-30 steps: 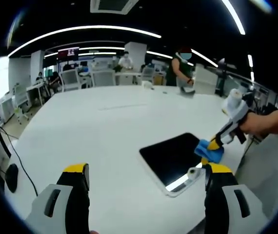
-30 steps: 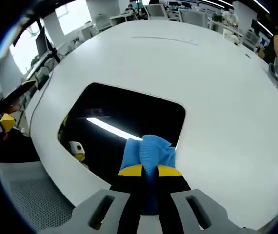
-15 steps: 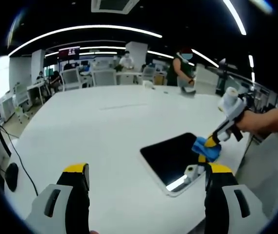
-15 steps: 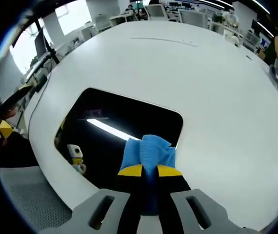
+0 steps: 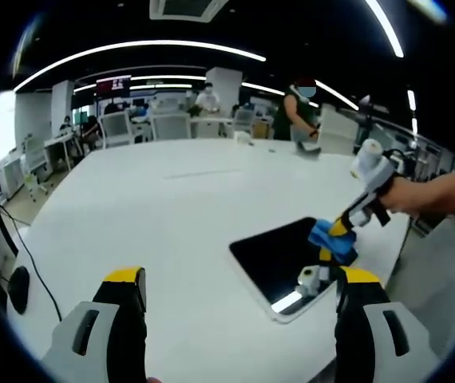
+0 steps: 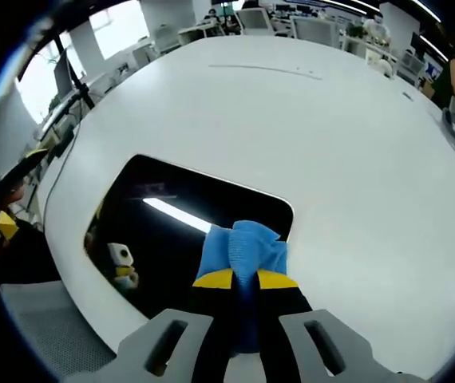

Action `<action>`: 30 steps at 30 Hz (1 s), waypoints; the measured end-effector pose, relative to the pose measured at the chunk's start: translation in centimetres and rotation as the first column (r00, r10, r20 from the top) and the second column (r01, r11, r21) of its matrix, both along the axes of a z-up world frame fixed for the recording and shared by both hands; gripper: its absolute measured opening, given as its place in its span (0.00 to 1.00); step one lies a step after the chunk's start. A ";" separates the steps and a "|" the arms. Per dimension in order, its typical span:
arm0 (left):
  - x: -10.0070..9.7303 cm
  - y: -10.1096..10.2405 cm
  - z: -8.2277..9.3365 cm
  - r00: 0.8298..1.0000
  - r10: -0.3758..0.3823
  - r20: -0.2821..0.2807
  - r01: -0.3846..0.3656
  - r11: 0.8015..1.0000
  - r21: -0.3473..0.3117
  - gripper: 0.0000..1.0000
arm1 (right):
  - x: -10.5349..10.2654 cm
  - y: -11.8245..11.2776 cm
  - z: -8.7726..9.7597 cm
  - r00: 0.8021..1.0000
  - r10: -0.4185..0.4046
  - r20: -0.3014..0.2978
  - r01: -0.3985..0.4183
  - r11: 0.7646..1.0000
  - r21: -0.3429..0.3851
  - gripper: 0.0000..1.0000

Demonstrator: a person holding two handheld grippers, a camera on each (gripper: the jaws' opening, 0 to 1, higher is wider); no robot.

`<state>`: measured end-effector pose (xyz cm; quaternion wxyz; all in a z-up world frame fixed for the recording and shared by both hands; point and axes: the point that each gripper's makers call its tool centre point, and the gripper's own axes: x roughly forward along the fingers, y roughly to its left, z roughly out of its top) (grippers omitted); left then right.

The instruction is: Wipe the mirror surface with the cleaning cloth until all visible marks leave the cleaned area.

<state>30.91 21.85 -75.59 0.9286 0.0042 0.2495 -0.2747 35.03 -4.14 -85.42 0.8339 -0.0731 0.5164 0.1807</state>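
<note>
A dark rectangular mirror (image 5: 282,257) with rounded corners lies flat on the white table (image 5: 172,215), right of centre in the left gripper view. My right gripper (image 5: 336,230) comes in from the right there, shut on the blue cleaning cloth (image 5: 329,239), which rests on the mirror's far right part. In the right gripper view the cloth (image 6: 243,247) sticks out between the shut yellow-tipped jaws over the mirror (image 6: 180,227), which reflects a ceiling light. My left gripper (image 5: 235,291) is open above the table, short of the mirror, holding nothing.
The white table (image 6: 355,159) stretches far beyond the mirror. Its near edge runs close to the mirror, with a grey mesh chair (image 6: 60,335) below. Desks, chairs and people stand at the back (image 5: 203,120). A cable (image 5: 28,255) hangs off the table's left.
My right gripper has slid the cloth a little further onto the mirror, toward its middle. The left gripper has stayed still.
</note>
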 end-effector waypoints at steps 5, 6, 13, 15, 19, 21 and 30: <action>0.0 -0.2 -0.1 1.000 -0.001 -0.002 0.001 1.000 0.001 1.00 | 0.6 0.0 0.0 1.000 -0.007 0.002 0.007 1.000 0.005 0.04; 0.1 -0.2 -0.1 1.000 -0.001 -0.003 0.001 1.000 0.001 1.00 | 0.7 0.0 0.0 1.000 -0.010 0.002 0.010 1.000 0.008 0.04; 0.2 0.0 -0.2 1.000 0.002 -0.006 -0.002 1.000 0.006 1.00 | 1.7 -0.1 0.1 1.000 -0.019 0.005 0.019 1.000 0.021 0.04; 0.2 0.0 -0.2 1.000 0.004 -0.007 -0.004 1.000 0.004 1.00 | 2.0 -0.1 0.1 1.000 -0.020 0.005 0.020 1.000 0.022 0.04; 0.1 -0.1 -0.3 1.000 0.005 -0.009 -0.005 1.000 0.006 1.00 | 2.7 -0.2 0.1 1.000 -0.017 0.005 0.017 1.000 0.020 0.04; 0.1 0.0 -0.3 1.000 0.006 -0.010 -0.006 1.000 0.006 1.00 | 3.1 -0.3 0.1 1.000 -0.015 0.005 0.015 1.000 0.020 0.04; 0.0 -0.2 -0.4 1.000 0.010 -0.014 -0.010 1.000 0.007 1.00 | 4.0 -0.4 0.0 1.000 -0.015 0.017 0.015 1.000 0.019 0.04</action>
